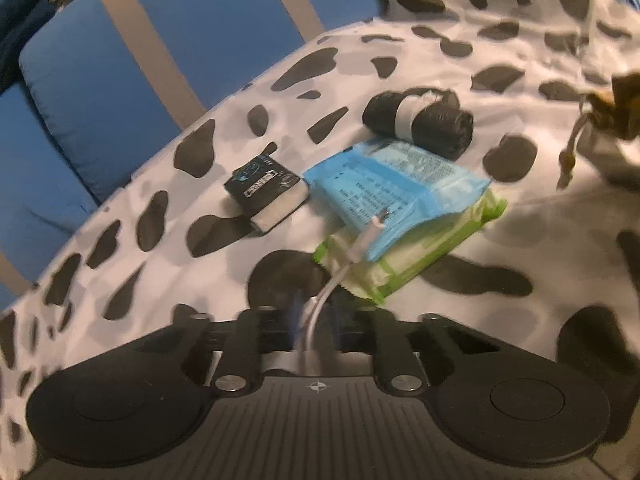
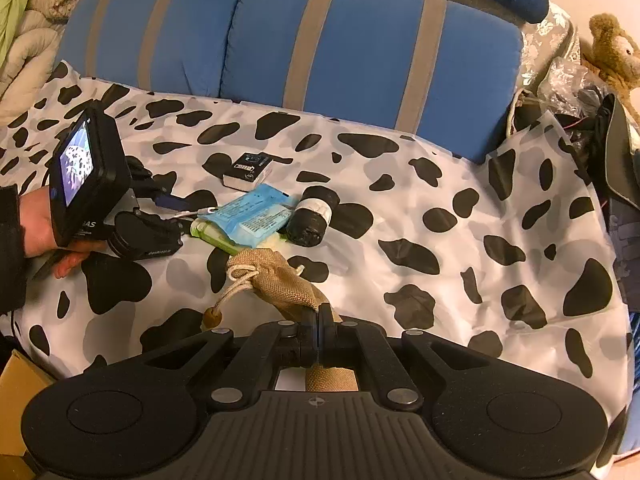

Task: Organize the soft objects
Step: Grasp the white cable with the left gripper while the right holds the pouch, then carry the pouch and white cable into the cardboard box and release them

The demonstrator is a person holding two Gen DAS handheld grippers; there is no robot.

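My left gripper is shut on a thin white cable, whose plug end lies on a blue packet. That packet rests on a green packet. Behind them lies a black roll with a white band, and to the left a small black box. In the right wrist view my right gripper is shut on a burlap drawstring pouch, held above the sheet just in front of the packets. The left gripper is at the packets' left edge, held by a hand.
Everything lies on a cow-print sheet spread over a sofa with blue, grey-striped cushions. A teddy bear and dark clutter are at the right. A cardboard box is at the lower left.
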